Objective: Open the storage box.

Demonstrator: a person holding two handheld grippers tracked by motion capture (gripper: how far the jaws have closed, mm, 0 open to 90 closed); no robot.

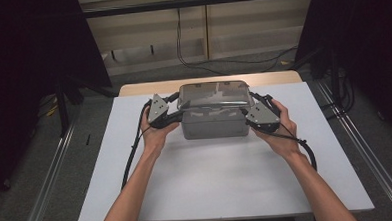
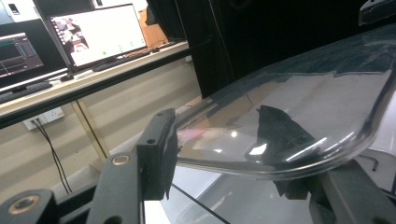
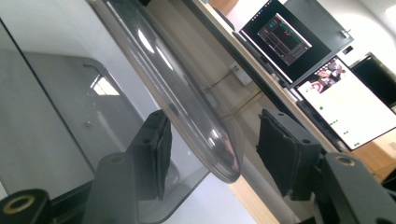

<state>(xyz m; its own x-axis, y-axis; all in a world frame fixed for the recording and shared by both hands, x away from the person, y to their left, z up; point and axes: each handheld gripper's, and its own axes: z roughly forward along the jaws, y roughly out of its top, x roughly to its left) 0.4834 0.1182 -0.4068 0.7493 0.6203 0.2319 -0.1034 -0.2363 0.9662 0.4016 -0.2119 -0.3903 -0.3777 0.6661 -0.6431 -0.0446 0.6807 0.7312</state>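
A clear plastic lid [image 1: 214,95] sits atop a grey box [image 1: 214,125] mid-bench [image 1: 212,180], left gripper [image 1: 170,111] fingers clenched on its rim, right gripper [image 1: 250,109] fingers released around the opposite rim; it looks light, stiff and slippery.

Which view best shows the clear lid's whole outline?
The high view: the clear lid sits whole atop the grey box. The left gripper view shows one curved corner; the right gripper view shows its thin edge passing between the jaws.
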